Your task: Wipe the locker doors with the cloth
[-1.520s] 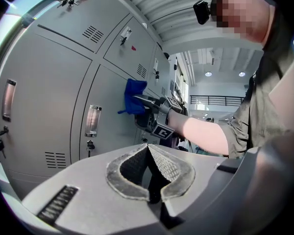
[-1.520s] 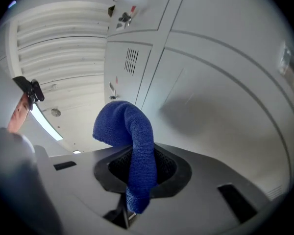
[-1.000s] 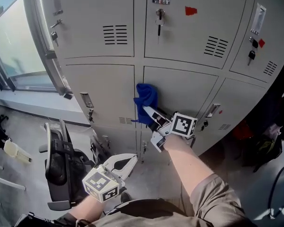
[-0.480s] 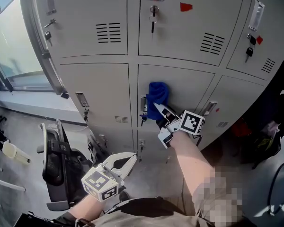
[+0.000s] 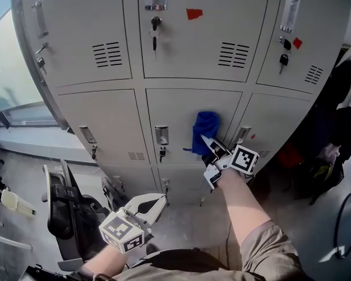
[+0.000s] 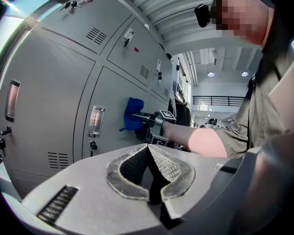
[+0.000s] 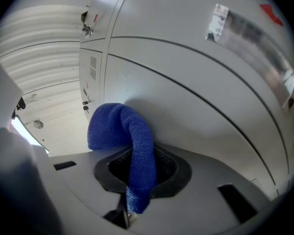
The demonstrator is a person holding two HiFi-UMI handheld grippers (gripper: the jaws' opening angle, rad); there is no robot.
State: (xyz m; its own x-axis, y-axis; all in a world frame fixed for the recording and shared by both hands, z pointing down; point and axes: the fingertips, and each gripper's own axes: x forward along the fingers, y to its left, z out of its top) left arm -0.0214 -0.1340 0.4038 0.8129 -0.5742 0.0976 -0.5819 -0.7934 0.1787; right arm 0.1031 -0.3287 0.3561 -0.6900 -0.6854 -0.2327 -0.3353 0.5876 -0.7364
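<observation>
A bank of grey locker doors (image 5: pixel 175 107) fills the head view. A blue cloth (image 5: pixel 205 129) is pressed flat against the right part of the lower middle door, and my right gripper (image 5: pixel 210 144) is shut on it. In the right gripper view the cloth (image 7: pixel 125 131) bulges out over the jaws against the door (image 7: pixel 196 82). My left gripper (image 5: pixel 158 201) hangs low in front of the person, away from the lockers, shut with nothing in it. Its pads (image 6: pixel 164 163) meet at the tips in the left gripper view, where the cloth (image 6: pixel 133 114) shows in the distance.
The middle door's handle and lock (image 5: pixel 161 136) sit just left of the cloth. Keys hang in the upper locks (image 5: pixel 155 31). A black chair (image 5: pixel 61 206) stands on the floor at lower left beside a window (image 5: pixel 0 92). Dark clothes and bags (image 5: pixel 333 133) hang at the right.
My right gripper has slid the cloth rightward, from the seam at the middle door's left edge to its right part. The left gripper has stayed put.
</observation>
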